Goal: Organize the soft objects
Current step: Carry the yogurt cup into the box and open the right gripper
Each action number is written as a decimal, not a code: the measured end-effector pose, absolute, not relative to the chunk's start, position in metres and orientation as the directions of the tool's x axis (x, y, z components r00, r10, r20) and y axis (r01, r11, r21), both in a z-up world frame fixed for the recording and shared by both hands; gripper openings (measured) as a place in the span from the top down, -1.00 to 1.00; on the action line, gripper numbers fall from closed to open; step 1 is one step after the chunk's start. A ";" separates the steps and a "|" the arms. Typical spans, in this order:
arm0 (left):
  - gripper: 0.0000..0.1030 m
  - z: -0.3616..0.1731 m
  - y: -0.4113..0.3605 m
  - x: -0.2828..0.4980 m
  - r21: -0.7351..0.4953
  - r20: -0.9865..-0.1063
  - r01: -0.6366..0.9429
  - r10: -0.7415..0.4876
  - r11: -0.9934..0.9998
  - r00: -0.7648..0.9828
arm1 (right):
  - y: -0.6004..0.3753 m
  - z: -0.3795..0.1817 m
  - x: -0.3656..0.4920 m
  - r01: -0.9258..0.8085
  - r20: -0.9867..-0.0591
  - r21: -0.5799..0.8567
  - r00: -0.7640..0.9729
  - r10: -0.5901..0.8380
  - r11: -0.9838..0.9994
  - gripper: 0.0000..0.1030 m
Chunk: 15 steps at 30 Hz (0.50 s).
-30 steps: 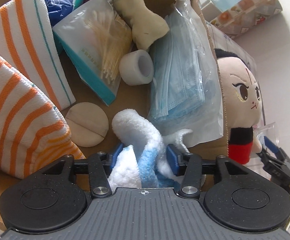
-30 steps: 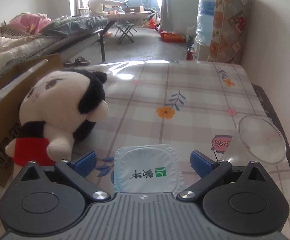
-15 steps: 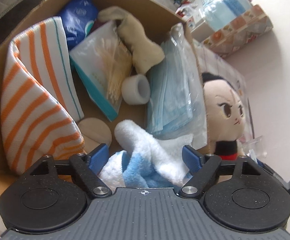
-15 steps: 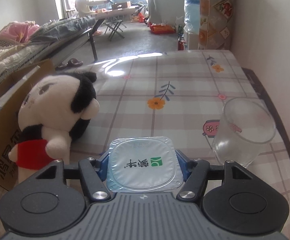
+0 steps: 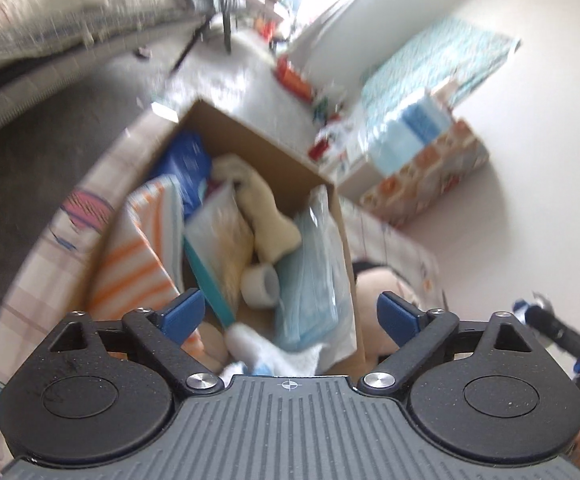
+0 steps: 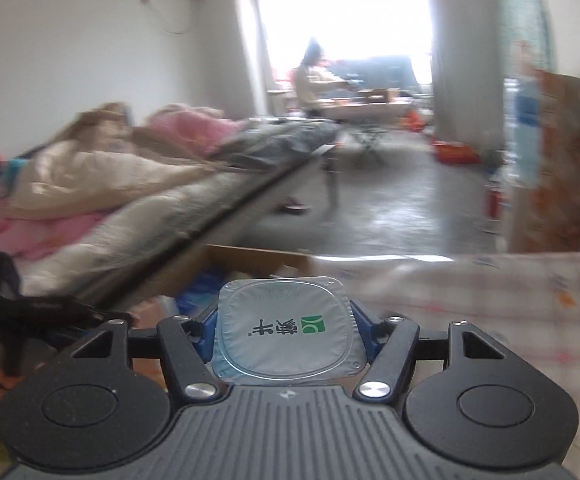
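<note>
A cardboard box holds soft things: an orange-striped towel, a pack of blue masks, a beige sock, a tape roll and a white-and-blue fluffy cloth at its near end. My left gripper hangs above the box, its jaws opening wide, nothing between them. A plush doll's black hair shows beside the box. My right gripper is shut on a foil-lidded yogurt cup, held up in the air. The box rim lies below it.
A floral-checked tablecloth covers the table. A bed with piled bedding stands left. A patterned carton sits by the wall. A person sits at a far table. The other gripper's black frame shows at left.
The left gripper let go of the fluffy cloth in the box, opened wide and rose away. The right gripper closed on the yogurt cup and lifted it off the table.
</note>
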<state>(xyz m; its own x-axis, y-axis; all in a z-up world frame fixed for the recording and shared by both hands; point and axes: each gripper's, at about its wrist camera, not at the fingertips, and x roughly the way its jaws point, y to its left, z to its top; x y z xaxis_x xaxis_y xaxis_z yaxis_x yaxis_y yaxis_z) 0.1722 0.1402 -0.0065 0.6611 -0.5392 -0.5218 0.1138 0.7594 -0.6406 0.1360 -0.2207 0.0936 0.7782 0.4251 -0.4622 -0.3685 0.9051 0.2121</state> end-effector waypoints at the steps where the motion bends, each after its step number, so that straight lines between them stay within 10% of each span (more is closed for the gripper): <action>1: -0.86 -0.003 0.146 0.169 -0.640 -0.506 0.116 -0.530 0.760 0.681 | -0.205 0.098 0.144 -0.420 -0.457 0.234 0.748 0.481 0.877 -0.31; 7: -0.88 0.006 0.176 0.151 -0.580 -0.462 0.068 -0.397 0.812 0.793 | -0.108 0.082 0.218 -0.547 -0.556 0.286 0.574 0.601 0.787 -0.31; 15: -0.89 -0.003 0.207 0.149 -0.553 -0.477 -0.016 -0.301 0.833 0.825 | -0.025 -0.006 0.269 -0.527 -0.806 0.150 0.425 0.412 0.836 -0.30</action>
<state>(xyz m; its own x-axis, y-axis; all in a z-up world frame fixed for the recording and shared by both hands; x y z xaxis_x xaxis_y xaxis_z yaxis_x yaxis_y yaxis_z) 0.1488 0.2070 -0.0028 0.8254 -0.3012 -0.4774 -0.0158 0.8331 -0.5529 0.2693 -0.0254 -0.0065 0.4253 0.4125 -0.8056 -0.5273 0.8364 0.1499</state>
